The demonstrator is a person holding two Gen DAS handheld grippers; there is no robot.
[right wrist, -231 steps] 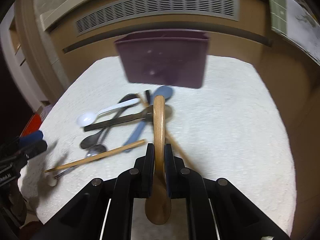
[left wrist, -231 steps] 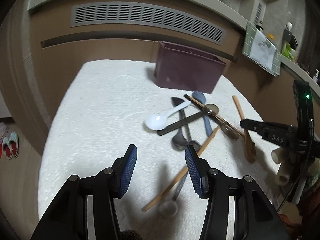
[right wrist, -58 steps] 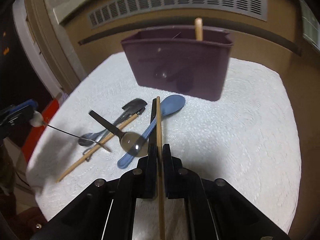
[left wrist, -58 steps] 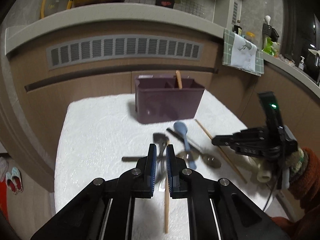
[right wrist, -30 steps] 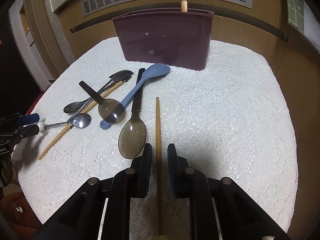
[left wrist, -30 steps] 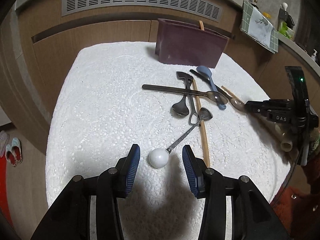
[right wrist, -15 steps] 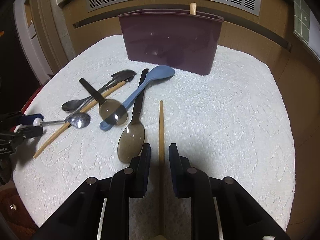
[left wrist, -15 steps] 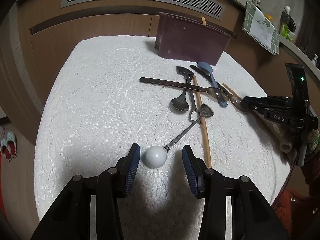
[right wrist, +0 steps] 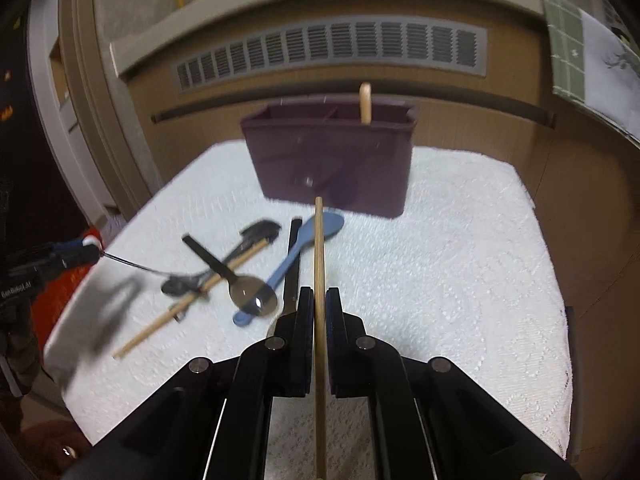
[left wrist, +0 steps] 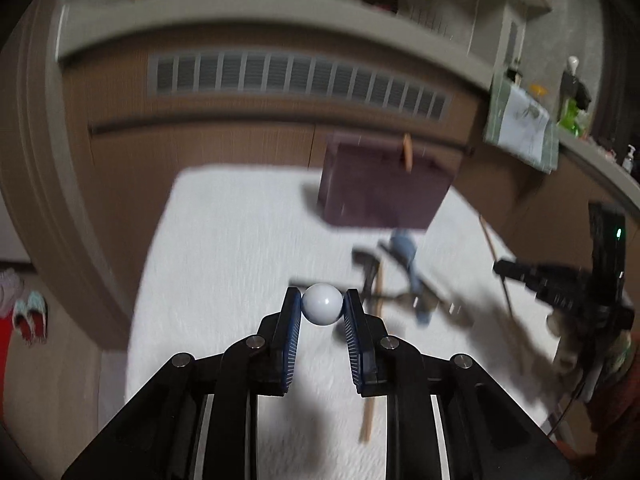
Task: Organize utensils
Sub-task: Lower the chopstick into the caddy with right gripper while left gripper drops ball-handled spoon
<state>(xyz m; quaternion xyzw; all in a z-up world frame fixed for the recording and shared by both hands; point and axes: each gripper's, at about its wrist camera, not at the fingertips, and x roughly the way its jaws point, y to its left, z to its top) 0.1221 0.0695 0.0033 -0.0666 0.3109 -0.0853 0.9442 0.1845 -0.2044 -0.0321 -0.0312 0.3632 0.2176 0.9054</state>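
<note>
In the left view the left tool (left wrist: 322, 309) is clamped on a spoon's white ball end (left wrist: 322, 309), held above the surface's (left wrist: 224, 240) near edge, while in the right view the right tool (right wrist: 316, 304) pinches a chopstick (right wrist: 319, 248) aimed at the bin (right wrist: 332, 160) by the far edge, likely for dropping in.

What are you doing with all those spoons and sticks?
Tidying utensils into the purple holder. The left gripper pinches the white ball end of a thin metal spoon. The right gripper clamps a wooden chopstick pointing at the holder, where one wooden handle already stands. A blue spoon, another chopstick and dark spoons lie on the white cloth.
</note>
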